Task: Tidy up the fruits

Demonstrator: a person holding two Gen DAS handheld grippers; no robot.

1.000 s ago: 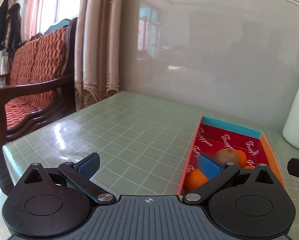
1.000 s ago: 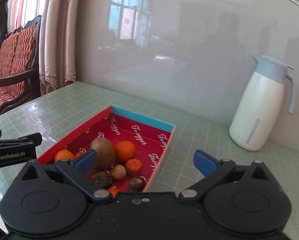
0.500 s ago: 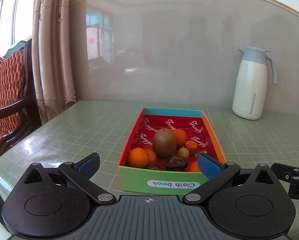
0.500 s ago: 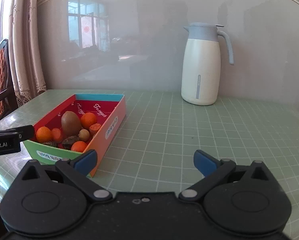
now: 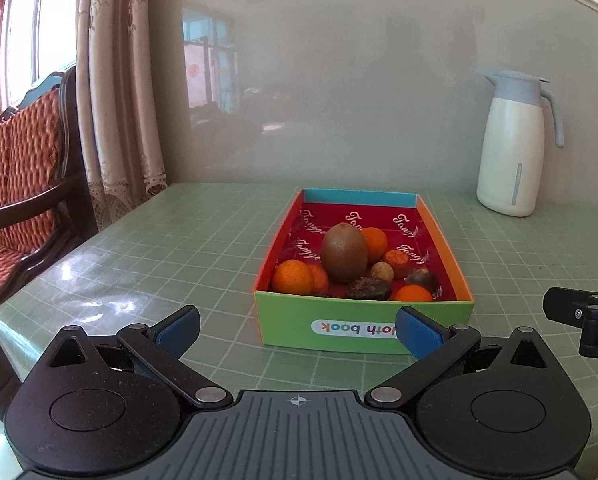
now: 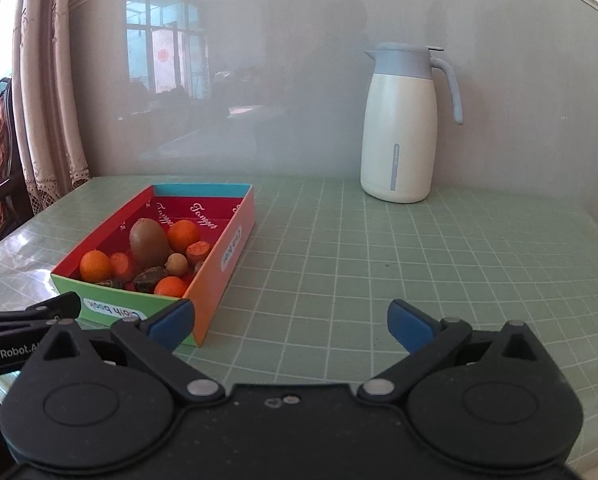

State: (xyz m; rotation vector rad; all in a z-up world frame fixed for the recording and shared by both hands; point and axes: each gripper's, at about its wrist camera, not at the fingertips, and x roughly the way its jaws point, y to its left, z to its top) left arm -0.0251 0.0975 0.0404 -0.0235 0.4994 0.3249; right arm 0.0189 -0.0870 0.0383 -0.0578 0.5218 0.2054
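- Green-gridded surface (image 5: 219,240) carries a shallow cardboard box (image 5: 363,322) with a green near wall, orange side walls, a blue far wall and a red printed lining; the box stands upright, towards the left part of the surface
- Fruit lies huddled in the near half of the box: a brown kiwi (image 5: 343,253) in the middle; an orange (image 5: 293,277) at the near left corner; another orange (image 5: 374,244) just behind the kiwi; several smaller dark, tan and orange pieces crowd the near right part
- Left tongs (image 5: 297,330) hover just before the green wall, blue tips spread wide, gripping nothing
- Right tongs (image 6: 291,322) hang over bare surface to the right of the box, also spread wide and empty
- White jug (image 6: 399,128) with a grey-blue lid and handle stands by the wall, well apart from the box
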